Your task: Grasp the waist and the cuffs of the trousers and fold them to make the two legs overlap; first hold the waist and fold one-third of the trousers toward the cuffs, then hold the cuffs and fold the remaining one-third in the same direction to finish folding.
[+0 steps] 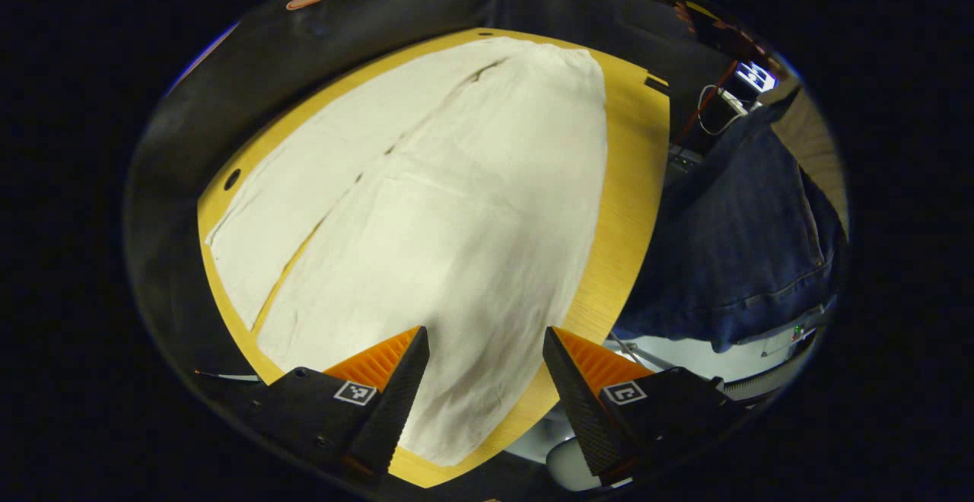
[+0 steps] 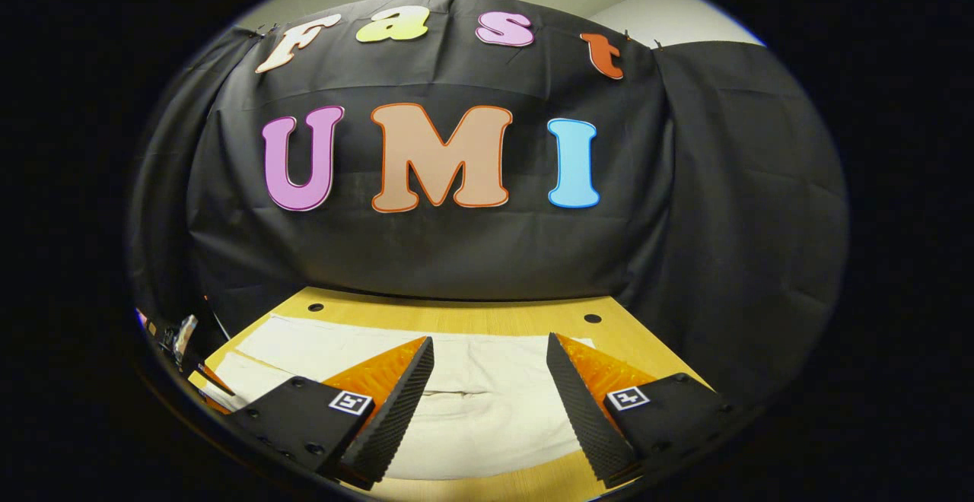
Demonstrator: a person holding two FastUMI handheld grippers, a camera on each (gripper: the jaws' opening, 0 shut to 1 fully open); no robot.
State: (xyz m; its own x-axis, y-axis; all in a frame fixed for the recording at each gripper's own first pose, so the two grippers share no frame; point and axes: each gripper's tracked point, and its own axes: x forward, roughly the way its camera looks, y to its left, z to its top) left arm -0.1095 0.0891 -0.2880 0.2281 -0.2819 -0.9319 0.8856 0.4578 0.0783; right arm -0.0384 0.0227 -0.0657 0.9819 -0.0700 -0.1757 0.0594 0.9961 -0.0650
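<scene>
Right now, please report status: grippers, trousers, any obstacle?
Left gripper open, above trousers. Right gripper open, holding nothing. Trousers flat on table, legs apart, unfolded. No obstacle seen.

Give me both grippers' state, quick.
Left gripper: open, empty, above the trousers.
Right gripper: open, empty, trousers ahead on the table.

No readable words, brands or numbers stand on anything here; the left gripper and the right gripper each carry only small square black-and-white code markers on their jaws, which spell nothing.
</scene>
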